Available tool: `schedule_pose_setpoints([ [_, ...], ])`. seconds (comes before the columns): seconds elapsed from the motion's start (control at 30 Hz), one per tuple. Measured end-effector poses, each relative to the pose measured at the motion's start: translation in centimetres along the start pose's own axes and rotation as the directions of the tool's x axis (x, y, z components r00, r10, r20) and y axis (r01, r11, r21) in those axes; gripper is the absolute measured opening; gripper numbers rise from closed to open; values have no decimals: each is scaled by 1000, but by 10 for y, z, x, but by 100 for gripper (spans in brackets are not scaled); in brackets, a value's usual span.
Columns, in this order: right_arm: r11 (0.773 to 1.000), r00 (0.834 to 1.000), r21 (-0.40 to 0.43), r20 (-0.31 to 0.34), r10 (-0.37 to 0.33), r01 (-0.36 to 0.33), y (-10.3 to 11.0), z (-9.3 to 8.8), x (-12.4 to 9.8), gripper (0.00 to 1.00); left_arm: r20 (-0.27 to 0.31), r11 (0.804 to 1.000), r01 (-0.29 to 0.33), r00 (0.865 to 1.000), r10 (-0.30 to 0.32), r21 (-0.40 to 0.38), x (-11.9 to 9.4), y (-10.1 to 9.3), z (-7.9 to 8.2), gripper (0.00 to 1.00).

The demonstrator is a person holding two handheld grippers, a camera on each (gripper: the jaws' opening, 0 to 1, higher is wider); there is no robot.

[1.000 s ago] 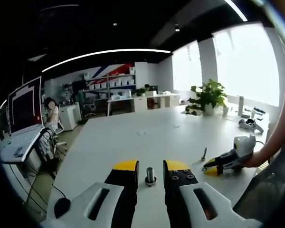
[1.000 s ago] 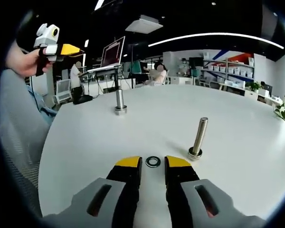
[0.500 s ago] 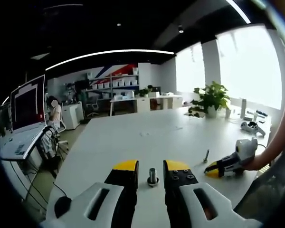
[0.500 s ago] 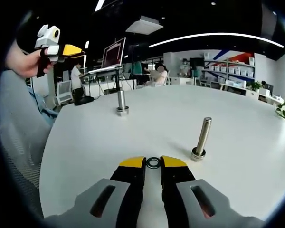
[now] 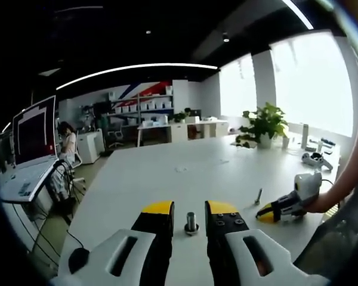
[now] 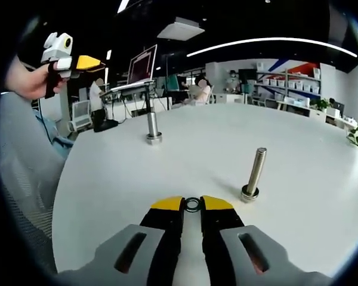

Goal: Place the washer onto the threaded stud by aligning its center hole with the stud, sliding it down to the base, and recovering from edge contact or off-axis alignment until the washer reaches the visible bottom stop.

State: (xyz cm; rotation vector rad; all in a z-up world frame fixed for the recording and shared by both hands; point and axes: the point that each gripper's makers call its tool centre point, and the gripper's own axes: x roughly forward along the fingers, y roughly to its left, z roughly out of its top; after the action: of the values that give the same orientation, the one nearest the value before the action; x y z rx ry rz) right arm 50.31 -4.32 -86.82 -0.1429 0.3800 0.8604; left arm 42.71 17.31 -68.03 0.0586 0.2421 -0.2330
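In the left gripper view, the left gripper (image 5: 189, 210) hangs low over the white desk (image 5: 167, 179) with its jaws wide apart and nothing between them. A short threaded stud (image 5: 191, 222) stands upright on the desk in the gap between the yellow tips, touching neither. Off to this gripper's right, near the desk edge, the right gripper (image 5: 268, 211) appears in a person's hand (image 5: 318, 201), and a second stud (image 5: 258, 193) stands just beyond its tips.

In the right gripper view, the right gripper (image 6: 192, 204) has its jaws drawn narrow on the washer (image 6: 192, 204), which lies flat between the yellow tips at desk level, pinched by its outer rim. The tall threaded stud (image 6: 253, 175) stands upright ahead and to this gripper's right, close by. Another stud (image 6: 153, 126) stands farther ahead and to the left, well apart. The left gripper (image 6: 71, 59) shows high at the far left in a hand (image 6: 30, 77).

The washer looks like a thin, stiff metal ring: light, hard and probably slick, so it will not deform but could easily slip or flip out of a pinch. Holding it edge-on across its rim, as here, seems right, since that leaves the center hole open for the stud. A level hold should matter most, because a tilted ring is likely to catch on the threads.
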Motion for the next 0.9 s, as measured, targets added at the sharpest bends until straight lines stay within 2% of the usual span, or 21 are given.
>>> schedule_pose_setpoints([
  [0.43,1000,999,2,-30,-15,15,-2,1,1,13,9,1000,-6,1000,6,-7,-1,2,2,19],
  [0.73,1000,1000,1,-23,-18,18,-3,6,-3,13,5,1000,-3,1000,3,-3,0,1,1,19],
  [0.9,1000,1000,5,-6,-25,25,-5,15,-6,13,6,1000,-7,1000,7,-8,0,2,2,19],
])
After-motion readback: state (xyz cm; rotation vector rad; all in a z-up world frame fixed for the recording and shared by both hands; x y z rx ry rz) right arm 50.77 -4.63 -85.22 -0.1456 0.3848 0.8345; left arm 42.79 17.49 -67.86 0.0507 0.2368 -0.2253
